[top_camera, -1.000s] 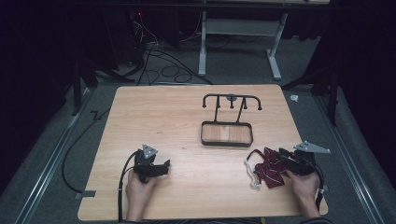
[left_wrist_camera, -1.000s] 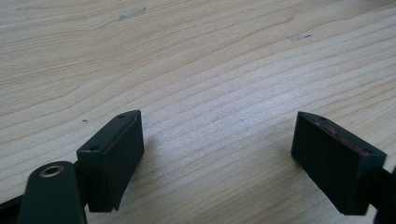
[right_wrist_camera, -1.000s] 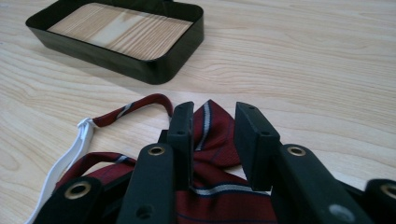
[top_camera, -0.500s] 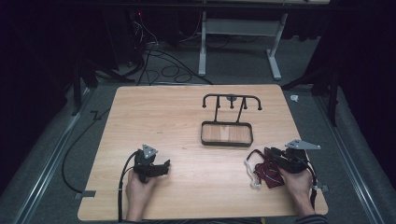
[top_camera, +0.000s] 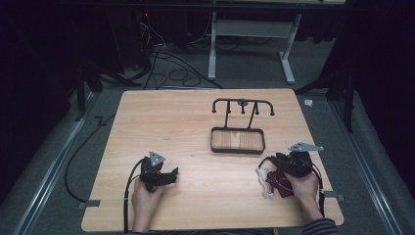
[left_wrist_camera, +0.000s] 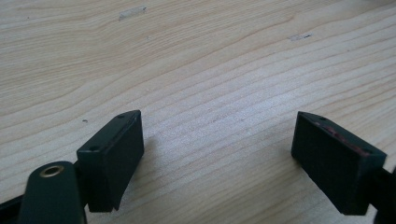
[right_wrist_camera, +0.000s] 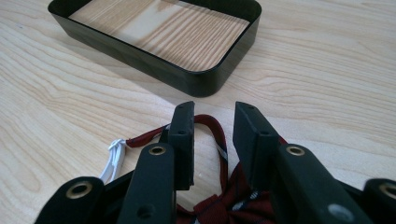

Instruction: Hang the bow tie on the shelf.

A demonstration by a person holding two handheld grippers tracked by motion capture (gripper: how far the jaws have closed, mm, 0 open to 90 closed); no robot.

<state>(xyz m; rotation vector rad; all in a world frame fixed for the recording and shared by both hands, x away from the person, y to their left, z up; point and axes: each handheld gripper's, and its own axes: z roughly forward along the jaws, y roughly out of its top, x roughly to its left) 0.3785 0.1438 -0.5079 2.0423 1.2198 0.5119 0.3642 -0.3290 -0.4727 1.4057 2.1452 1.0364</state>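
At table's near right, right gripper (top_camera: 274,169) low over red bow tie (right_wrist_camera: 233,200), jaws narrowly parted; left gripper (top_camera: 169,176) resting, jaws spread.

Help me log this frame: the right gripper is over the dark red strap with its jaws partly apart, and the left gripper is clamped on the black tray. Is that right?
Not quite. The left gripper holds nothing: the left gripper view shows its jaws wide apart over bare table, far from the black tray. The rest stands: the right gripper is over the dark red strap, jaws partly apart.
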